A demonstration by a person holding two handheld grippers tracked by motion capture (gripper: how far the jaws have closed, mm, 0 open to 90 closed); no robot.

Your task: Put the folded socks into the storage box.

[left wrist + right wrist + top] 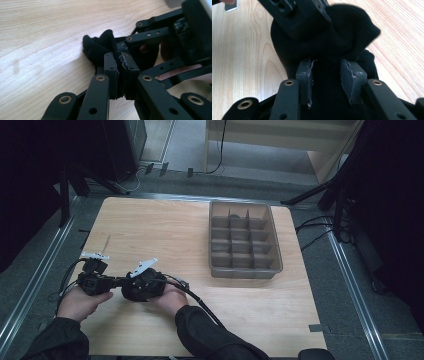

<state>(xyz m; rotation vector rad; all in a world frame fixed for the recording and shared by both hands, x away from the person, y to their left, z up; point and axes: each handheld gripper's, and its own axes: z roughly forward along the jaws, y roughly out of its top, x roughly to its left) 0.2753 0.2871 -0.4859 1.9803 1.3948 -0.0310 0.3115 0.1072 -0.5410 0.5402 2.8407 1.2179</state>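
Left gripper (120, 72) has its jaws clenched on a fold of the black knit cloth (324, 40); right gripper's (327, 82) jaws sit released around another bunch. Just beyond both, it's heaped on the worktop (165, 235). Soft, light, floppy, so pinch a thick fold.

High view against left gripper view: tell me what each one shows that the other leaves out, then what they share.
The high view alone takes in the grey divided tray on the far right of the table, the person's hands, sleeves and the floor around.

The left gripper view alone shows, close up, the left gripper with its jaws pinched together on a fold of the black knit cloth.

Both show the wooden table, the cloth, dark and bunched between the hands in the high view, and the right gripper beside it.
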